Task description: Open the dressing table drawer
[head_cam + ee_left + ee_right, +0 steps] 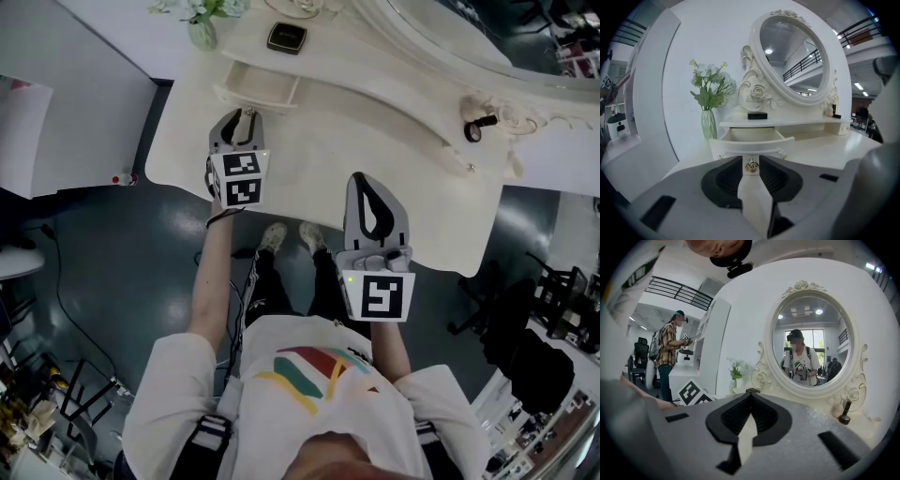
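Gold drawer knob (pixel 751 165) is pinched by the left gripper (pixel 751 159); right gripper (pixel 750 393) closed, empty.

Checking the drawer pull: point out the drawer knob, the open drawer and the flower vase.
drawer knob (pixel 752 165): left gripper view, its gold face.
open drawer (pixel 753 144): left gripper view, front panel.
flower vase (pixel 708 124): left gripper view, glass body.

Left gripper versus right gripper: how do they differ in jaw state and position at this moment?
The left gripper has its jaws clamped on the gold knob of the pulled-out drawer; the right gripper has its jaws closed tip to tip on nothing. The left gripper is at the drawer front; the right gripper sits apart from it, over the tabletop. Both point toward the mirror.
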`<state>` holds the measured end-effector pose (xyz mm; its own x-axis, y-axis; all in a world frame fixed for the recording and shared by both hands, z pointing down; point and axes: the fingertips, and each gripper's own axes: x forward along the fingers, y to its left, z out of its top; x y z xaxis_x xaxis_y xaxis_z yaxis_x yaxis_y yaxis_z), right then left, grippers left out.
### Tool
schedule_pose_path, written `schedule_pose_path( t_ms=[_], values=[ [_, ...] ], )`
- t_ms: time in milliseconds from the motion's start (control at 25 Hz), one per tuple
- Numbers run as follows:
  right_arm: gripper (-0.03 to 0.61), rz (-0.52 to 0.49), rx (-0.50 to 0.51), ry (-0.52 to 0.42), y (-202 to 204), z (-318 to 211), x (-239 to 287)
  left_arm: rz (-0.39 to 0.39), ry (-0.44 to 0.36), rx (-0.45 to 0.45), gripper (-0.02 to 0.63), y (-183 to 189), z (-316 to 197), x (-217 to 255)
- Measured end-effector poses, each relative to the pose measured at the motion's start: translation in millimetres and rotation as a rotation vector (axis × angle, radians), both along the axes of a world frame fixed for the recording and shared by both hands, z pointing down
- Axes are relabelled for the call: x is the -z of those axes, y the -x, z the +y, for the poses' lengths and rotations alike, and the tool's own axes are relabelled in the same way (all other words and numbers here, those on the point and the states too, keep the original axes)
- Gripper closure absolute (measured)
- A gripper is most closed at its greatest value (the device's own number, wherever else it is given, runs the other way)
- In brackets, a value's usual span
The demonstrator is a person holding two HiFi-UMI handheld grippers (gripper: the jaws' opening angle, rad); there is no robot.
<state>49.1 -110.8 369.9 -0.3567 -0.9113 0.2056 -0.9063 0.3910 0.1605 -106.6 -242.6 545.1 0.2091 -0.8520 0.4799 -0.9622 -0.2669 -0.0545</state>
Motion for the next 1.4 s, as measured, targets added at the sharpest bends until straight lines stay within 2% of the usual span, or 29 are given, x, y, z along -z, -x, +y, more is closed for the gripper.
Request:
schedule_pose_path(
  t_ms=[200,360,520,720,840,1040,1200,1400],
  values=[
    [0.578,-0.01,-0.007,-0.035,-0.7,-4.1,23.2,0.011,-0.043,0.022,0.523,4.0,-2.4,35.2],
    [0.578,-0.028,-0.014,-0.102,-4.8,-10.1,54.4,0.065,-0.116,0.041,0.523,-1.9,-3.9,92.0],
    [0.578,-0.029,-0.023,-0.195,-12.4,-14.3,88.2,0.134,-0.215,-0.007,0.523,-29.2,2.6,166.7],
    [0.578,-0.057,-0.061,-0.236,-30.0,-13.1,118.3,0.223,-0.379,-0.069,0.56,-68.3,29.3,259.1],
    [0.578,-0.09,-0.08,-0.269,-44.5,-9.2,135.5,0.245,-0.442,-0.118,0.566,-95.2,49.5,295.5],
    [0.578,-0.124,-0.116,-0.299,-70.0,2.7,152.0,0.231,-0.518,-0.177,0.583,-127.6,80.5,322.4],
    [0.578,-0.135,-0.139,-0.305,-84.1,7.2,151.3,0.255,-0.515,-0.203,0.597,-147.5,101.7,329.0],
    [0.578,-0.139,-0.152,-0.28,-94.8,11.8,145.9,0.232,-0.537,-0.242,0.601,-164.8,119.6,331.6]
  ],
)
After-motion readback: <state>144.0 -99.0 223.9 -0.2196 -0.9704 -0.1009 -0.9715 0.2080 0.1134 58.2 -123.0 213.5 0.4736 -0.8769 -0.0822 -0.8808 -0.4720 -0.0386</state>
